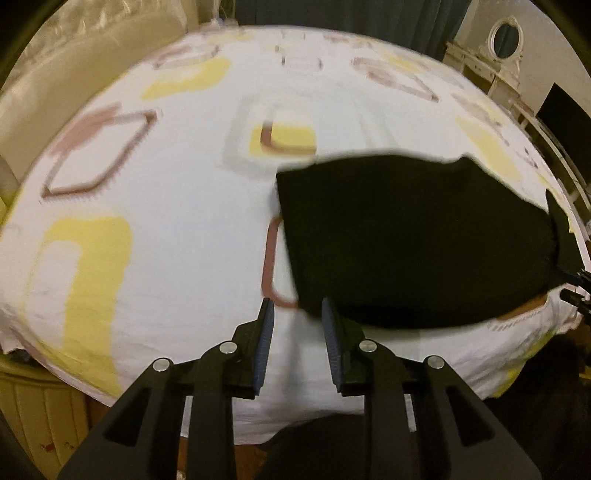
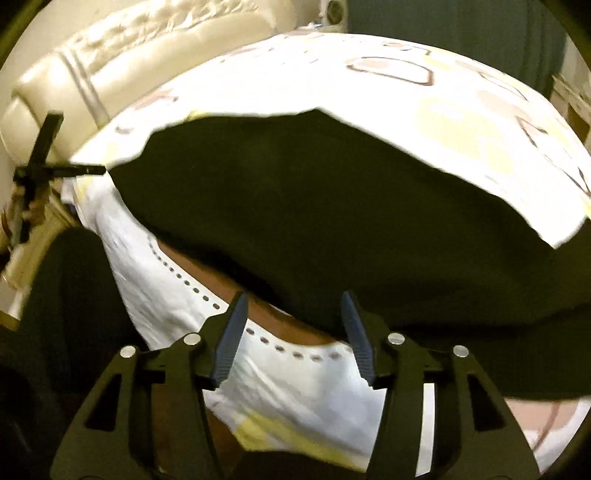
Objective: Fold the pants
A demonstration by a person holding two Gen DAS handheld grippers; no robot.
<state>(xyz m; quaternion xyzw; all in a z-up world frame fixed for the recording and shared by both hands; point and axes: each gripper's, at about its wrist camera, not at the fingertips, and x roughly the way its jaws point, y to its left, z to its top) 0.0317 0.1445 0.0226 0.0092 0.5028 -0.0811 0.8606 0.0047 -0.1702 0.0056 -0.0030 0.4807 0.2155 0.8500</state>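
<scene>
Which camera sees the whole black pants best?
The left wrist view. There the black fabric pants lie on the white patterned bedsheet with nearly every edge showing, only the right end hidden. The right wrist view is much closer: the pants fill the middle and run out of the frame at the right.

In front of me lies a bed point(image 1: 155, 229) under a white sheet printed with yellow and brown rounded squares. A cream padded headboard point(image 2: 122, 62) runs along its left side. Past the far edge hang dark teal curtains point(image 1: 351, 18). At my far right stands a white dressing table point(image 1: 476, 62) with an oval mirror point(image 1: 505, 37).
</scene>
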